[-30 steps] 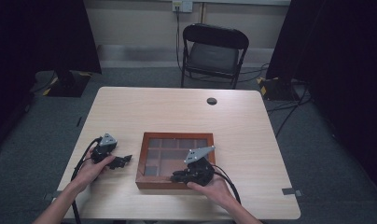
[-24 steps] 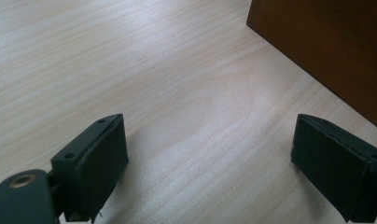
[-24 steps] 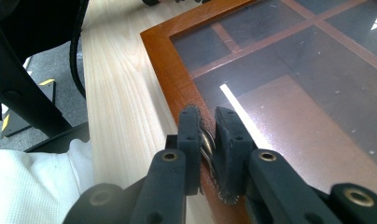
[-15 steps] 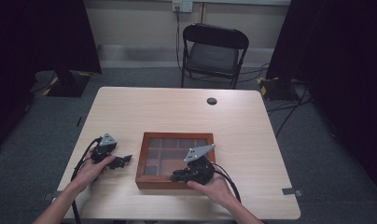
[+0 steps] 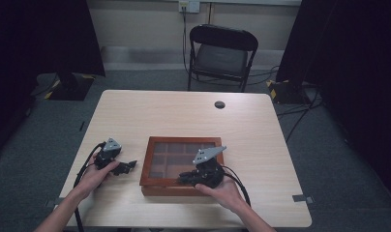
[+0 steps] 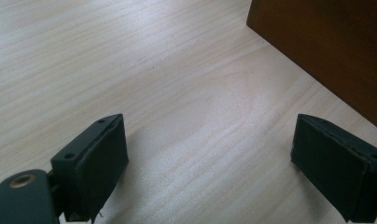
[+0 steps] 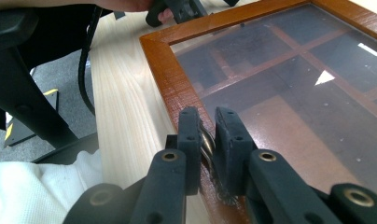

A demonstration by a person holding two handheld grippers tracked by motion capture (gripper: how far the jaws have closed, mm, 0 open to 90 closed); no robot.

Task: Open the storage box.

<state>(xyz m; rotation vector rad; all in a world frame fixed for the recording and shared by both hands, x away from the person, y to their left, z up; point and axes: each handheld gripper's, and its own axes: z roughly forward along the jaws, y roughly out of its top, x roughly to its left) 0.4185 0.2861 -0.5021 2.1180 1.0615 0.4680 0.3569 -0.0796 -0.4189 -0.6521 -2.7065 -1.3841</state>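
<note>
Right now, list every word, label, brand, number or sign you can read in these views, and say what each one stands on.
No readable text in any view.
Wooden box: plain frame and glass lid, no label or brand.
Left claw and right claw: black jaws carry screw holes, no markings.
Table: bare wood grain.
Wall outlet: too small to tell whether it bears any print.

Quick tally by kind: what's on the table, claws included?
Wooden box with glass lid: 1
Claws: 2, left claw and right claw
Round black grommet: 1
Total: 4
</note>
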